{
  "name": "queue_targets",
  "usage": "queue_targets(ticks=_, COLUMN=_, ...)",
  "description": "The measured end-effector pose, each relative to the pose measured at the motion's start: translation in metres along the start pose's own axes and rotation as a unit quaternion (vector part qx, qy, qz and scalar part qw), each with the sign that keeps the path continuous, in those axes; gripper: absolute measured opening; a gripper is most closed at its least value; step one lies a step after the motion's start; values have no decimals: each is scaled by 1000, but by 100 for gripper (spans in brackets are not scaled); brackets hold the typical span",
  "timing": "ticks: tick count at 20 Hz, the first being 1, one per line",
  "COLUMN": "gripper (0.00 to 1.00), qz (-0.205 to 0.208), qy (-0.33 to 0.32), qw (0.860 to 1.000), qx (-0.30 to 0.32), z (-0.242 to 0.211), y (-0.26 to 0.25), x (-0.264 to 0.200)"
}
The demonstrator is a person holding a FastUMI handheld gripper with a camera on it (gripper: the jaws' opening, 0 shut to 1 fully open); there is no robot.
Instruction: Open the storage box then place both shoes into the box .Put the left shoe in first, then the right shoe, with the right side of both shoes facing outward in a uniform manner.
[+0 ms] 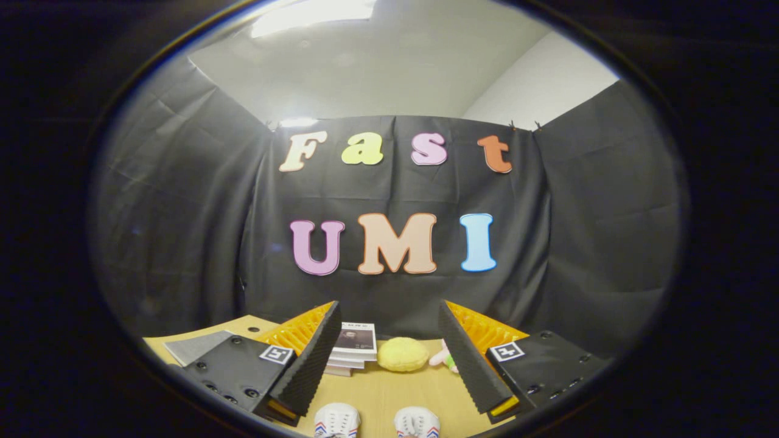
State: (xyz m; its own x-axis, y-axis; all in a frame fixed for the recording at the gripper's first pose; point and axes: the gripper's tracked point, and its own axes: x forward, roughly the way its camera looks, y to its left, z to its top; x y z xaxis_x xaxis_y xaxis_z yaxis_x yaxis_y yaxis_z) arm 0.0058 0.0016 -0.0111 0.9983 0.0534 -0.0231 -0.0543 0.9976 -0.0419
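The gripper (389, 359) hangs above the desk (389, 389) with its fingers spread wide apart, touching nothing. Two shoes (336, 421) (417, 422) sit side by side on the desk under the gap between the fingers, apart from each other. Beyond the fingers, near the booth wall, a stack of books (354, 348) lies ahead of the left finger; a round cushion (402, 354) rests just right of it. A small plush toy (445, 360) lies right of the cushion, partly hidden behind the right finger. A flat sheet (195, 347) lies on the desk beyond the left finger's outer side.
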Motion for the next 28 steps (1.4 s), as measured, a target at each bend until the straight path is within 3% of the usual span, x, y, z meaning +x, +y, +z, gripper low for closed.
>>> queue_targets(ticks=6, gripper=100, qz=16, qy=4, qw=1000, qx=-2, z=-10, y=15, x=6)
queue_targets(ticks=9, gripper=100, qz=48, qy=34, qw=997, qx=54, z=-29, y=34, x=6)
queue_targets(ticks=13, gripper=100, qz=88, qy=103, qw=980, qx=143, z=-67, y=51, x=4)
queue_targets(ticks=16, gripper=100, qz=124, qy=166, qw=956, qx=209, z=-99, y=72, x=-5)
queue_targets(ticks=20, gripper=100, qz=141, qy=230, qw=920, qx=284, z=-134, y=86, x=-9)
queue_targets(ticks=25, gripper=100, qz=164, qy=312, qw=848, qx=395, z=-172, y=113, x=-23)
queue_targets(ticks=28, gripper=99, qz=180, qy=340, qw=816, qx=431, z=-187, y=131, x=-29)
